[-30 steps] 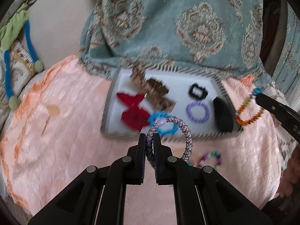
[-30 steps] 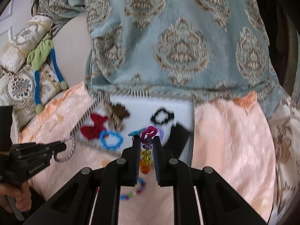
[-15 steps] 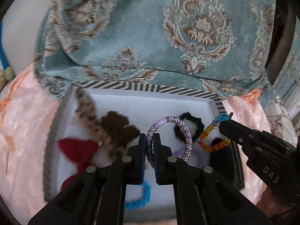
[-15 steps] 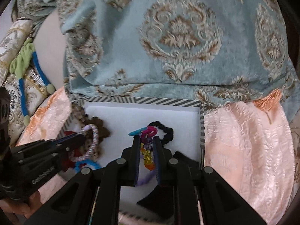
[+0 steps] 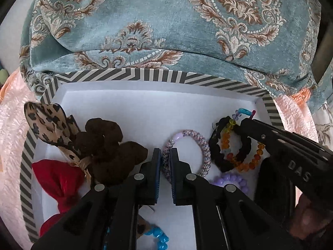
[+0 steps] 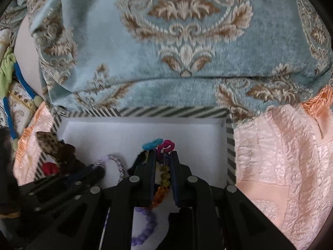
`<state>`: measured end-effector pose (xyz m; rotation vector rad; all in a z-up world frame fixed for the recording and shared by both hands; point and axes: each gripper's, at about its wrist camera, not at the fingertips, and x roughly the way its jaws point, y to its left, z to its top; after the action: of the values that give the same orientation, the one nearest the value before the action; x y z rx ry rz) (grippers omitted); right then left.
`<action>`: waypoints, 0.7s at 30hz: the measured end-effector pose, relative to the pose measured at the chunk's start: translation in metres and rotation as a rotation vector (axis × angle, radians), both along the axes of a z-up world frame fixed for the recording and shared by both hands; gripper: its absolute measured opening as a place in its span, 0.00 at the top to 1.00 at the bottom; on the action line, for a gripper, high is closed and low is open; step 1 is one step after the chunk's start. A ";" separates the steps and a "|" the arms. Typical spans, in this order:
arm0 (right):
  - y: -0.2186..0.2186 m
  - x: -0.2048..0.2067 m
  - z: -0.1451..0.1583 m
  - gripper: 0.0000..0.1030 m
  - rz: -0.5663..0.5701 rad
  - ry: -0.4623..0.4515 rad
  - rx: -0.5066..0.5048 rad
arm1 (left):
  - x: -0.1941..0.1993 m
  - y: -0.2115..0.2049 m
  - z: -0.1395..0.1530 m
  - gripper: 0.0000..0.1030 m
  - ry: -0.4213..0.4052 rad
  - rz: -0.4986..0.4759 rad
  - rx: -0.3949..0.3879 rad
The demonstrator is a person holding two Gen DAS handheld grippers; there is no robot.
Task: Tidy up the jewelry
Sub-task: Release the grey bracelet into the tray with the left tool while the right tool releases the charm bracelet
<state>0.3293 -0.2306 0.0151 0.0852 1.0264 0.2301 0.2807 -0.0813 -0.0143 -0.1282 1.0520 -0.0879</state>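
Left gripper clamps a woven lilac-grey bracelet; right gripper clamps an amber beaded bracelet, above the striped-rim white tray.

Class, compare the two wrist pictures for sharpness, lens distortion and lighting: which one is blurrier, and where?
Left wrist view: sharp, evenly lit; the striped box rim bows from the fisheye, and the braided bracelet is crisp. Right wrist view: softer; the left gripper and patterned cushion are smeared, corners dark.
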 end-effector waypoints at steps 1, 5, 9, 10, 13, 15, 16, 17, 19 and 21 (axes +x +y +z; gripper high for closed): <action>-0.001 0.000 -0.002 0.87 -0.007 0.005 -0.006 | -0.001 0.001 0.000 1.00 0.000 0.001 0.003; -0.007 -0.004 -0.004 0.87 -0.024 0.002 -0.008 | -0.003 0.005 0.003 1.00 0.001 0.010 -0.005; -0.016 -0.005 -0.002 0.79 -0.033 -0.008 0.033 | -0.006 0.006 0.008 0.92 -0.003 0.003 -0.010; -0.017 -0.006 -0.001 0.78 -0.035 -0.009 0.036 | -0.008 0.006 0.010 0.88 -0.005 0.003 -0.011; -0.022 -0.007 0.004 0.78 -0.040 -0.022 0.047 | -0.009 0.006 0.015 0.85 -0.009 -0.002 -0.019; -0.026 -0.010 0.011 0.78 -0.054 -0.046 0.059 | -0.007 0.003 0.019 0.85 -0.018 -0.003 -0.019; -0.027 -0.011 0.015 0.78 -0.059 -0.059 0.062 | -0.008 0.003 0.022 0.85 -0.024 -0.006 -0.019; -0.029 -0.015 0.021 0.78 -0.063 -0.078 0.064 | -0.010 0.003 0.025 0.85 -0.033 -0.014 -0.017; -0.030 -0.021 0.028 0.78 -0.065 -0.096 0.062 | -0.018 0.004 0.035 0.85 -0.058 -0.025 -0.010; -0.030 -0.033 0.035 0.78 -0.057 -0.107 0.061 | -0.027 0.008 0.044 0.85 -0.078 -0.034 -0.010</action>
<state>0.2958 -0.2607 0.0499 0.1556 0.9094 0.2116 0.2540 -0.0736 0.0299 -0.1153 0.9765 -0.1279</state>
